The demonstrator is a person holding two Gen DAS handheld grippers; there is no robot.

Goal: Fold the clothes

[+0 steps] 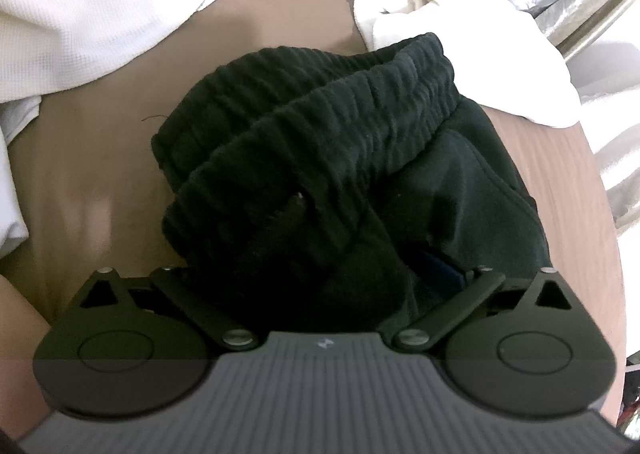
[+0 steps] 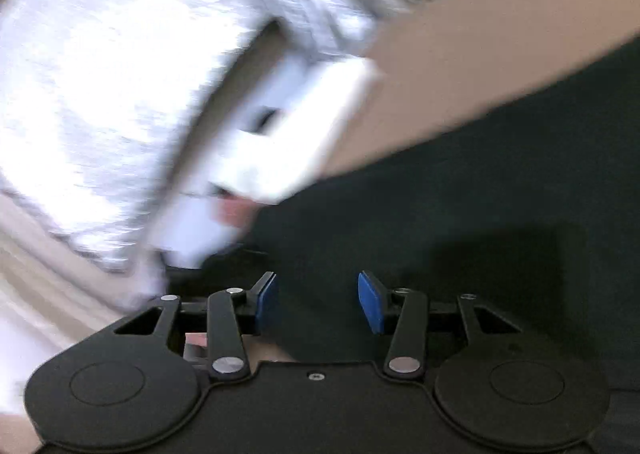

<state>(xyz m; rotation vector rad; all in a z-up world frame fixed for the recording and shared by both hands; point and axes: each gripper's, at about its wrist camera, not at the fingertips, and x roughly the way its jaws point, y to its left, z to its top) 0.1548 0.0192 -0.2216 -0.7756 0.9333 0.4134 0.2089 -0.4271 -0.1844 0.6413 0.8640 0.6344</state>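
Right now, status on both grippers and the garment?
Left gripper buried in black pants, jaws hidden. Right gripper open, empty, over the pants. White clothes crowd the far edge.

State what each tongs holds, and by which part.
Left tongs: buried in the black pants below the waistband; grip cannot be told. Right tongs: open, holding nothing.

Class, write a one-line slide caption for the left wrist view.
Left claw spread wide around bunched black trousers on a tan surface, white clothes beyond.
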